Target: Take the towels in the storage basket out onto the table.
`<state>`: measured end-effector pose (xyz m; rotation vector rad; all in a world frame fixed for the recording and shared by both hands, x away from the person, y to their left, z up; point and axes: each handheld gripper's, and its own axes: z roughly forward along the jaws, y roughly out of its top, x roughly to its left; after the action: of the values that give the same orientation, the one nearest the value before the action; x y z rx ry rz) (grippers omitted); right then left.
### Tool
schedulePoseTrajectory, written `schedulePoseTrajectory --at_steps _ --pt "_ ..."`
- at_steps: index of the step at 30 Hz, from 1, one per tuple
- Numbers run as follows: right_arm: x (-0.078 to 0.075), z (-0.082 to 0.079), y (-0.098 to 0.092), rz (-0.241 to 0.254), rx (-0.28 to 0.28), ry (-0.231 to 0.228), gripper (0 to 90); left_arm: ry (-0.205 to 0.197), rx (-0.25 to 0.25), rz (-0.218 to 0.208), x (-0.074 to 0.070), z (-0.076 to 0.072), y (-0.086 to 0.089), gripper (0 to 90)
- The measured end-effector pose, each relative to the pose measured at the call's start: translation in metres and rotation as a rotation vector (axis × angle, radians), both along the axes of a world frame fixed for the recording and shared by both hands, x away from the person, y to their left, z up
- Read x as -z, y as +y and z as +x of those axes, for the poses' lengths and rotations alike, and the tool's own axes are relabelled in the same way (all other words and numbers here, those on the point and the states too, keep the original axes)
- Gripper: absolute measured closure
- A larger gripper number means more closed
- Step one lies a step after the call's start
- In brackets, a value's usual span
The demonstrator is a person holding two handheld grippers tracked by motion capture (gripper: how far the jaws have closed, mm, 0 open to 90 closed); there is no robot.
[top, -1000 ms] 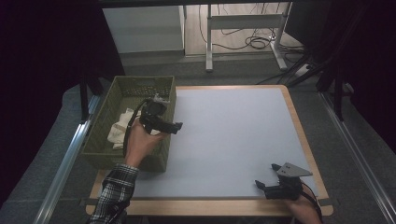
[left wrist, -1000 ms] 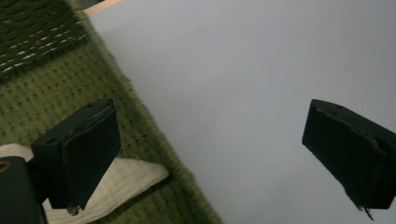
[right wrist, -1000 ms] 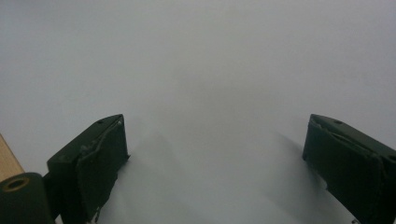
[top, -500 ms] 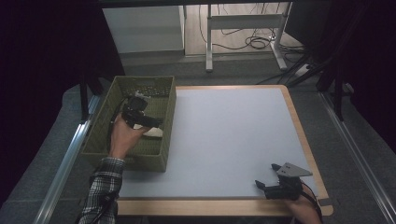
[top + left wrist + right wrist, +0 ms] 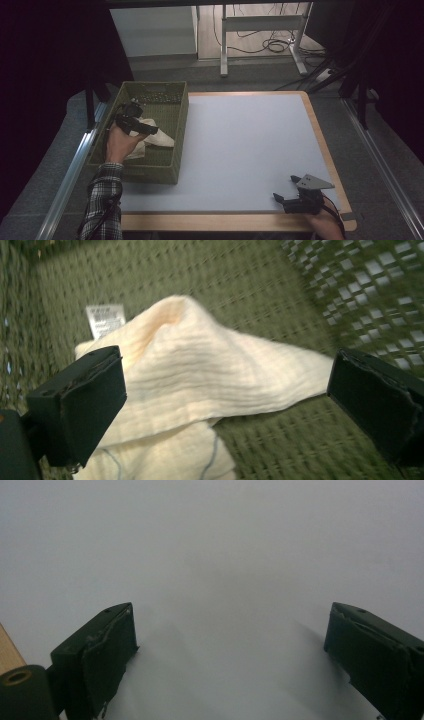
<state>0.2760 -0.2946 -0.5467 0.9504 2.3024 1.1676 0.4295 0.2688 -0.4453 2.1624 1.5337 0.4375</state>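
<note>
Left tongs [image 5: 225, 390] hang spread wide inside the green woven basket [image 5: 177, 107], their two black jaws standing either side of the cream cloth [image 5: 200, 375] without closing on it; whether a jaw brushes the fabric cannot be told, since the near jaw covers the cloth's edge. Cream cloth lies crumpled on the basket's floor, rising to a soft peak, with a small white label [image 5: 104, 319] beside it whose print is too blurred to read. From the high view the left tongs [image 5: 145, 129] and the hand [image 5: 120, 142] holding them cover much of the cloth [image 5: 160, 140], so its full outline stays hidden, and the basket's far end holds something dark and speckled that is too dim to name. Right tongs [image 5: 230, 650] are likewise spread, empty, over the pale surface [image 5: 240, 140] well apart from the basket, near the surface's wooden rim; the right hand is cut off by the bottom of the high view.
</note>
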Motion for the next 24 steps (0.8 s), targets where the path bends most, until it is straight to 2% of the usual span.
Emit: schedulePoseTrajectory --at_steps 3,4,5,7,10,11,12,13,14,16,20,23,24 --pt "0.000 0.000 0.000 0.000 -0.001 0.000 6.6 0.060 -0.016 0.006 0.010 0.011 0.007 2.3" --pt "0.000 0.000 0.000 0.000 -0.001 0.000 6.6 0.060 -0.016 0.006 0.010 0.011 0.007 2.4" --pt "0.000 0.000 0.000 0.000 -0.001 0.000 6.6 0.088 -0.023 0.019 0.014 0.016 0.009 2.4" --pt "0.000 0.000 0.000 0.000 -0.001 0.000 6.6 0.107 -0.028 0.029 0.019 0.021 0.010 2.6" --pt "0.000 0.000 0.000 0.001 -0.001 0.001 6.6 0.140 -0.044 0.027 0.026 0.029 0.012 3.2" --pt "0.000 0.000 0.000 0.001 -0.002 0.001 6.6 0.169 -0.044 0.022 0.032 0.034 0.013 3.5" --pt "0.000 0.000 0.000 0.001 -0.002 0.001 6.6 0.169 -0.044 0.022 0.032 0.034 0.013 3.5" --pt "0.000 0.000 0.000 0.001 -0.002 0.001 6.6 0.201 -0.048 0.017 0.039 0.039 0.014 3.6" --pt "0.000 0.000 0.000 0.001 -0.002 0.001 6.6 0.201 -0.048 0.017 0.039 0.039 0.014 3.9" --pt "0.000 0.000 0.000 0.000 -0.002 0.001 6.6 0.256 -0.062 0.053 0.045 0.045 0.016 4.4" --pt "0.000 0.000 -0.001 0.000 -0.004 0.003 6.6 0.287 -0.069 0.038 0.047 0.047 0.018 8.5" --pt "0.000 0.000 -0.001 0.001 -0.004 0.003 6.5 0.359 -0.069 0.059 0.054 0.050 0.018 13.8" --pt "0.000 0.000 -0.001 0.001 -0.005 0.003 6.6 0.359 -0.069 0.059 0.054 0.050 0.018 16.2"
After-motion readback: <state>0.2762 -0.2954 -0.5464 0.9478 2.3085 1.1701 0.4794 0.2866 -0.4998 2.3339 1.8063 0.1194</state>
